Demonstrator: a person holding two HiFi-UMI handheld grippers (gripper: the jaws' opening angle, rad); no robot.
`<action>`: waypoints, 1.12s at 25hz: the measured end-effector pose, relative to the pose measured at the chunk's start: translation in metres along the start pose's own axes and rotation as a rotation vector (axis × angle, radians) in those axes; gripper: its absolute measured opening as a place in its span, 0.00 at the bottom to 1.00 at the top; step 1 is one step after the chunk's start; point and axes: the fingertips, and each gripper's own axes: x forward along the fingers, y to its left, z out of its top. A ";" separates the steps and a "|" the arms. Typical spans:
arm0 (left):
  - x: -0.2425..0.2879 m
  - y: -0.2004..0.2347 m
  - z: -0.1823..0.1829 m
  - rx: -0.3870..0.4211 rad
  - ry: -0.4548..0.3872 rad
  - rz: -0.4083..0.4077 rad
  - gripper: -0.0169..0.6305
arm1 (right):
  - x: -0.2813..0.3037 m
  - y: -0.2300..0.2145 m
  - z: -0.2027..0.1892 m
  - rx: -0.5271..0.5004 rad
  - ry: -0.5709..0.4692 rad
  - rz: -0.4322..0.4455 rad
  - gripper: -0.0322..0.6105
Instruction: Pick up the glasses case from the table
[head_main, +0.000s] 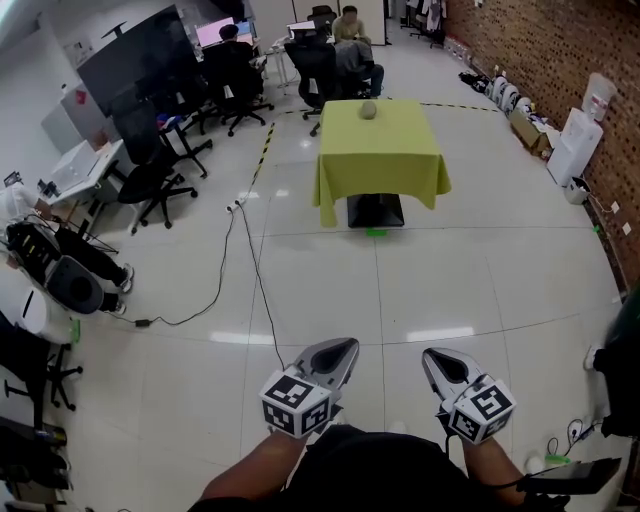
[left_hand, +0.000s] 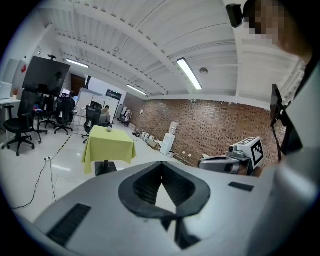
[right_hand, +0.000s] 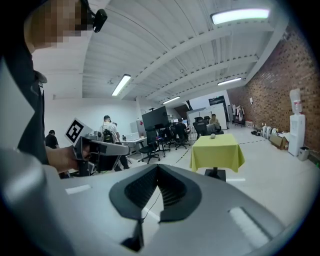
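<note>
Approach seems to be just starting: glasses case (head_main: 367, 110) is sitting on the far counter (head_main: 380, 165). Left gripper (head_main: 347, 348) and right gripper (head_main: 431, 356) are hovering near, jaws closed and empty. The next move is probably walking closer and opening one.

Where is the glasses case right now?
In the head view, the glasses case sits near the far edge of the yellow-green table, top centre, just in front of the black office chairs.

bright, even light from ceiling tubes (left_hand: 189, 73) glares off the glossy floor (head_main: 440, 334); both gripper views bend into dark corners.
</note>
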 end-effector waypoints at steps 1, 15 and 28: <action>0.000 0.002 0.000 0.002 0.001 0.002 0.04 | 0.001 0.000 0.001 -0.001 -0.004 -0.001 0.05; 0.009 0.011 0.004 0.016 0.021 -0.026 0.04 | 0.009 -0.002 0.002 0.012 -0.008 -0.040 0.05; 0.002 0.042 0.019 0.025 0.004 -0.069 0.04 | 0.034 0.009 0.009 0.009 -0.007 -0.089 0.05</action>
